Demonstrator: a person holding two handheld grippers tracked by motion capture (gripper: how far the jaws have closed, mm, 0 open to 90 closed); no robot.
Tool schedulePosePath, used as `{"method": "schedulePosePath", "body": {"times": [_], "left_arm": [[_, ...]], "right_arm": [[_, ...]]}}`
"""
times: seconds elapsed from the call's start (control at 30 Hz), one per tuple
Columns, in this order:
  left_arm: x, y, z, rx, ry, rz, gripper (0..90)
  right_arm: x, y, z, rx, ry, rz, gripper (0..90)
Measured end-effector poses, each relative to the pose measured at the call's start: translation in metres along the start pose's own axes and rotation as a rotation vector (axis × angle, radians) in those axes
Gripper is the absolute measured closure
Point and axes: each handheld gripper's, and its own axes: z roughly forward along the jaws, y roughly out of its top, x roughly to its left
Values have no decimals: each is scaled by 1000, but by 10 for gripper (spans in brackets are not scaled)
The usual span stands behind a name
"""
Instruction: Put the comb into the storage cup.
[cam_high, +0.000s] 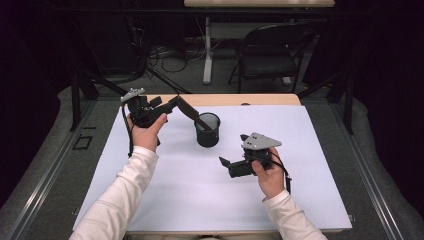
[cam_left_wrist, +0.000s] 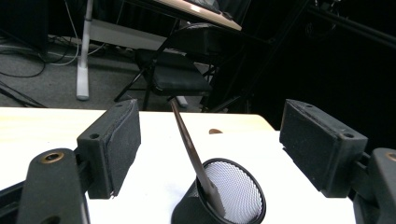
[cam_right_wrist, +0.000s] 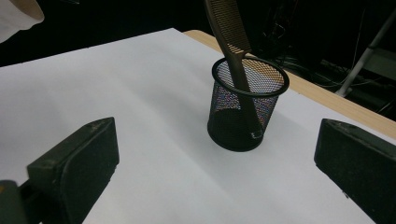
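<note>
Now the left fingers (cam_left_wrist: 210, 154) are standing released either side of the comb (cam_left_wrist: 189, 142), which is leaning in the cup (cam_high: 207, 130); pulling away carelessly could be snagging it, tipping the cup; the right fingers (cam_right_wrist: 219, 172) are gaping too, empty, the cup ahead.

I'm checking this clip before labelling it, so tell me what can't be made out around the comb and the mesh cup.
- Comb: its top end is cut off by the upper edge of the right gripper view.
- Mesh cup: its base runs off the bottom edge of the left gripper view.
- Comb's lower tip: blurred behind the mesh in the right gripper view, so contact with the cup floor is unclear.
- Small dark spot on the table's far edge: too small to identify.
</note>
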Motion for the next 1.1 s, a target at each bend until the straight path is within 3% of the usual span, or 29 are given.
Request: {"method": "schedulePosePath", "body": {"times": [0.17, 0.4, 0.73, 0.93, 1.1], "left_arm": [[-3, 1, -7, 29, 12, 57, 211], [-9, 1, -18, 64, -23, 61, 188], [-20, 1, -33, 95, -118, 103, 158], [-28, -2, -39, 121, -165, 150, 157], [-34, -4, -46, 126, -175, 198, 157]], "right_arm": [[0, 0, -1, -1, -3, 1, 0], [-1, 0, -1, -3, -5, 1, 0], [-1, 0, -1, -6, -6, 3, 0], [-1, 1, -2, -10, -10, 5, 0], [-2, 1, -3, -12, -10, 5, 0]]}}
